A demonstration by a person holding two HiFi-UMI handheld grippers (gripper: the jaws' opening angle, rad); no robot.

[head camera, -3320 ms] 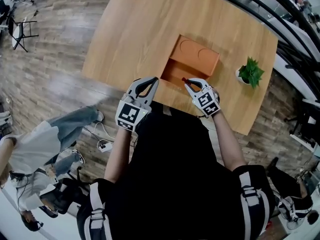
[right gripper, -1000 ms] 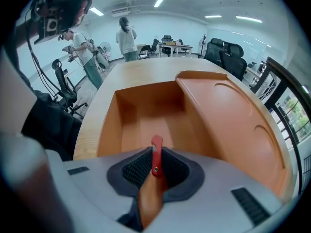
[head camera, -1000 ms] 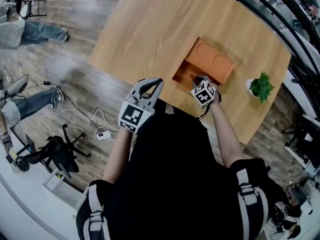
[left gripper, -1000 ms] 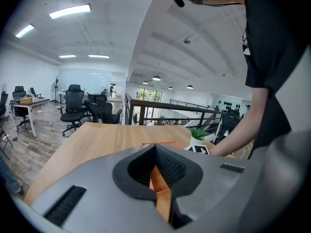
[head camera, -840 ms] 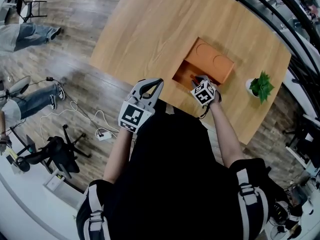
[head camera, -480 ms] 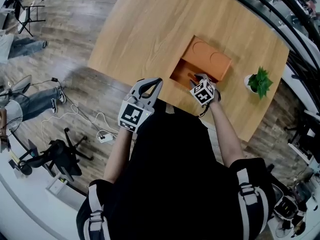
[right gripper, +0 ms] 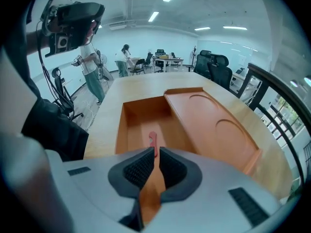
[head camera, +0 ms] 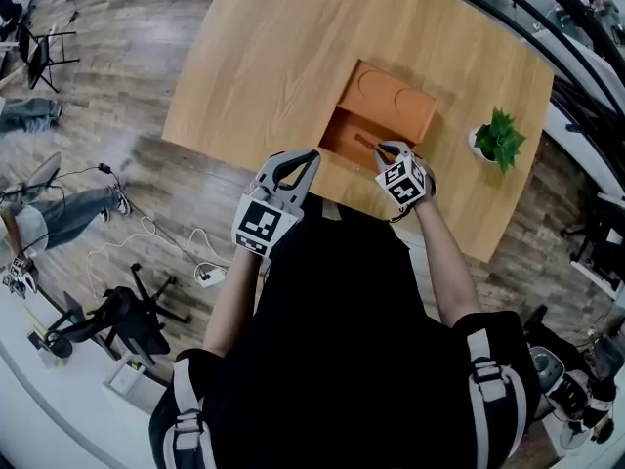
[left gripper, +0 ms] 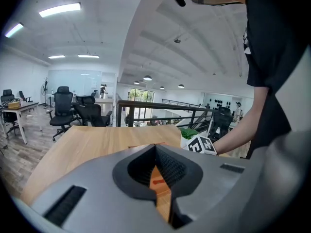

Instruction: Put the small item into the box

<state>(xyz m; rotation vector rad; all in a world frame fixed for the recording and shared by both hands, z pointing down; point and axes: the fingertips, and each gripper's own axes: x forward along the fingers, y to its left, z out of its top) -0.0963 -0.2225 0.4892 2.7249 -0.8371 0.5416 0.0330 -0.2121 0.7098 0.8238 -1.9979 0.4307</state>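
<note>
The orange box (head camera: 389, 101) lies on the wooden table (head camera: 273, 57), its near compartment (right gripper: 138, 118) uncovered beside a flat lid (right gripper: 209, 125). A small red item (right gripper: 152, 139) rests on that compartment's floor, also visible as the red item (head camera: 364, 144) from above. My right gripper (right gripper: 156, 152) hovers just above and behind the item at the box's near rim. Its jaws are closing with only a narrow gap and nothing between them. My left gripper (head camera: 311, 154) hangs at the table's front edge, shut and empty; through its jaws the red item (left gripper: 156, 181) shows.
A small potted plant (head camera: 498, 140) stands on the table to the right of the box. A black railing (head camera: 576, 57) runs past the table's far right. Office chairs, cables and seated people occupy the floor at the left.
The red item, earlier held at my right gripper's tips, now lies loose in the box. The right gripper has drawn back slightly toward me. The left gripper has stayed put.
</note>
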